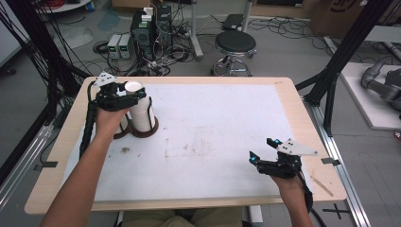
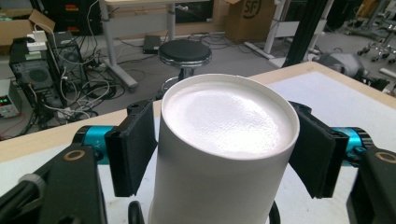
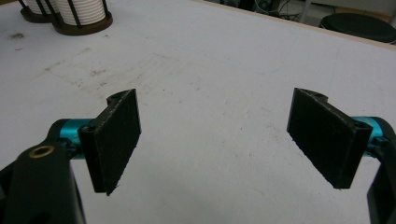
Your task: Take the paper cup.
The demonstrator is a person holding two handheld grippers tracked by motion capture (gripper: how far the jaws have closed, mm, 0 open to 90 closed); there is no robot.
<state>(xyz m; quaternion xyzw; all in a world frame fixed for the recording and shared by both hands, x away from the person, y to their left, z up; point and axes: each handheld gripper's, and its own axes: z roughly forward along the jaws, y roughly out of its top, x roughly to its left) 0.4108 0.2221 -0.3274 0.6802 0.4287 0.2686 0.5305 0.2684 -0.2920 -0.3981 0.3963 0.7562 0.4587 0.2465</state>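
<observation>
A stack of white paper cups (image 1: 142,112) stands upside down in a dark wire holder (image 1: 152,126) at the table's far left. My left gripper (image 1: 126,91) is at the top of the stack. In the left gripper view its black pads (image 2: 133,144) press both sides of the top cup (image 2: 224,154), whose flat bottom faces up. My right gripper (image 1: 263,150) hovers low over the white mat near the front right, jaws wide apart, nothing between its pads (image 3: 116,140). The right gripper view shows the cup holder (image 3: 81,18) far off at its top left.
A white mat (image 1: 208,137) with faint stains covers the wooden table (image 1: 56,156). A second dark holder base (image 1: 121,131) sits left of the cup stack. Beyond the far edge stand a black stool (image 1: 235,43) and cabled electronics (image 1: 150,29) on the floor.
</observation>
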